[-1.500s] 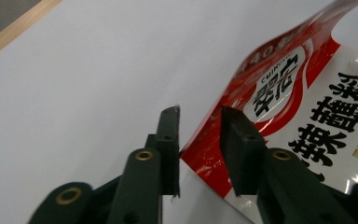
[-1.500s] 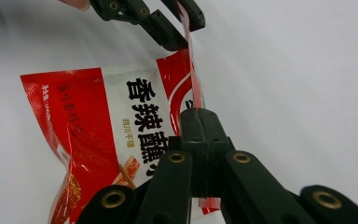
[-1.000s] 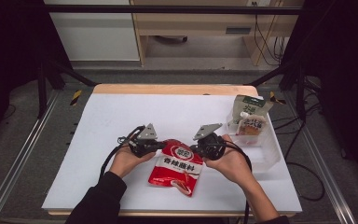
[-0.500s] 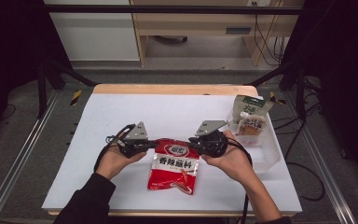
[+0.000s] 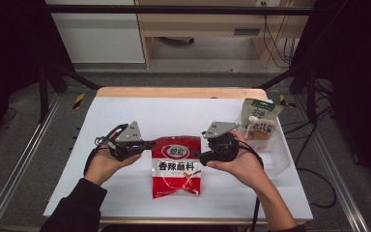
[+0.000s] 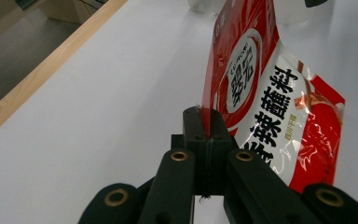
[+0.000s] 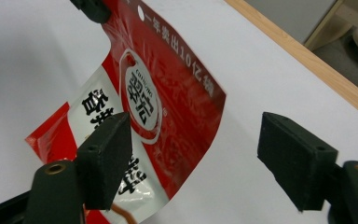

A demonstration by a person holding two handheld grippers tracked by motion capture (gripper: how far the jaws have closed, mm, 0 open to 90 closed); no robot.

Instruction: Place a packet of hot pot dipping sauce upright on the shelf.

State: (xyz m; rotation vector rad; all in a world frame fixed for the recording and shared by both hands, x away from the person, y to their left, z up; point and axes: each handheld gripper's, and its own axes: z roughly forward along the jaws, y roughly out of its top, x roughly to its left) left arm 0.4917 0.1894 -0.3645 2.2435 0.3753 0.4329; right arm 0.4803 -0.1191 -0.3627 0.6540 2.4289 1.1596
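High view showed us the table (image 5: pixel 125 116), its near edge cut off by our sleeves. On it a clear bin (image 5: pixel 281 154) held a green pouch (image 5: pixel 260 121), print too small to read. The red pouch (image 5: pixel 178 166) hung over the middle, clenched at its top corner by our left gripper (image 6: pixel 205 123). Our right gripper (image 7: pixel 193 161) had just been opening and stood released, the pouch edge between its jaws, untouched.

Packet (image 5: pixel 177 165) left of bin (image 5: pixel 281 153)
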